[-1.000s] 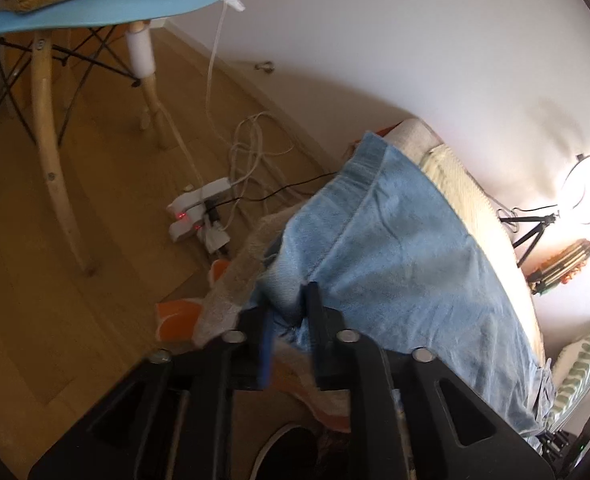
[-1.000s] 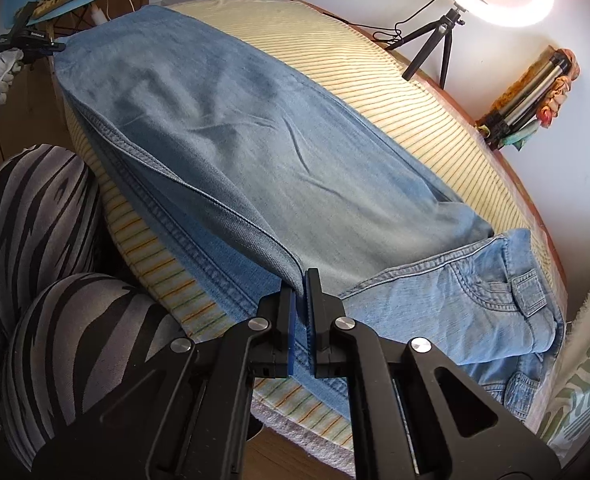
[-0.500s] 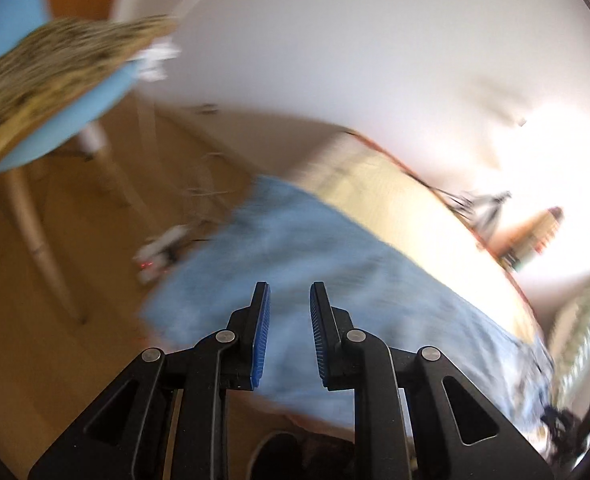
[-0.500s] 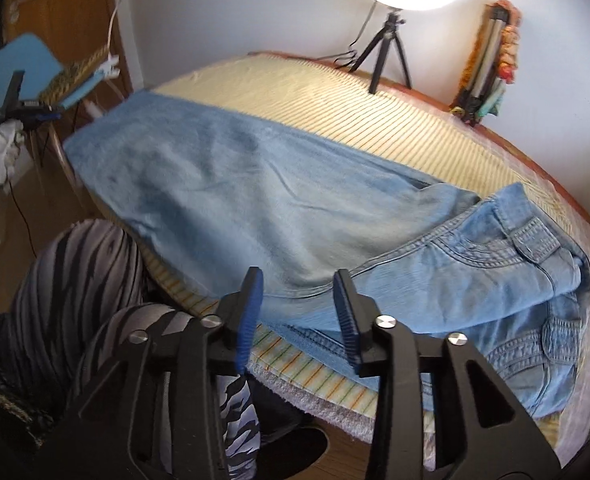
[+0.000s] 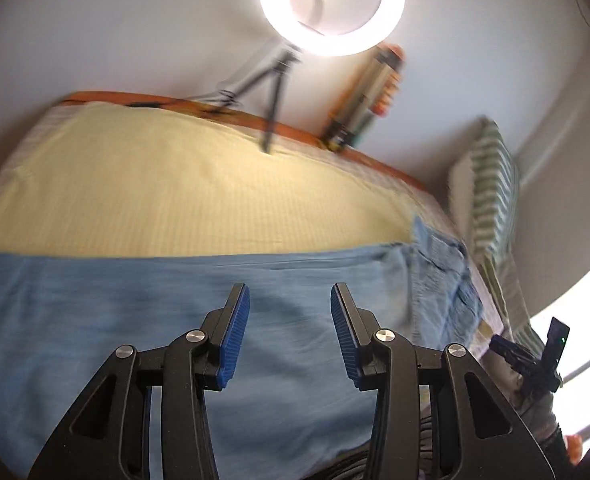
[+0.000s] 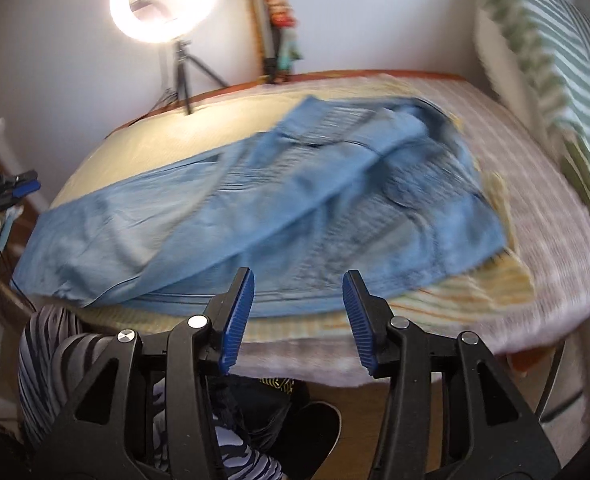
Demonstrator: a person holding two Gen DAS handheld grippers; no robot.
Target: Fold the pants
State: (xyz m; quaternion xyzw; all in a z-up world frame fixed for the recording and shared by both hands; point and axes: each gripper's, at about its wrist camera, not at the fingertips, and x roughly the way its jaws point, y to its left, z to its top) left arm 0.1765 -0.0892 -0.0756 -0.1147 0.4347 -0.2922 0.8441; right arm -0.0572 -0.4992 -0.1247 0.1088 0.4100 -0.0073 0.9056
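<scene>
Light blue jeans (image 5: 135, 320) lie folded lengthwise on the bed, legs to the left and waistband (image 6: 415, 168) to the right. My left gripper (image 5: 289, 300) hovers over the leg part, its jaws opening, with nothing between the blue pads. My right gripper (image 6: 299, 284) hangs over the near edge of the jeans (image 6: 295, 200), its jaws also opening and empty. The right gripper (image 5: 535, 356) shows small at the far right of the left wrist view. At the left edge of the right wrist view sits the left gripper (image 6: 11, 190). Both views are blurred.
The bed has a yellow striped sheet (image 5: 175, 184) and a pinkish cover (image 6: 535, 200). A lit ring light on a tripod (image 6: 163, 0) and a rolled mat (image 6: 275, 20) stand at the wall. A striped pillow (image 6: 555, 40) leans at the right. A person's striped legs (image 6: 67, 356) are at the bed's near edge.
Both grippers let go of the jeans' edge and opened. The left swung up from the floor side to face the bed. The right moved right, toward the waistband end.
</scene>
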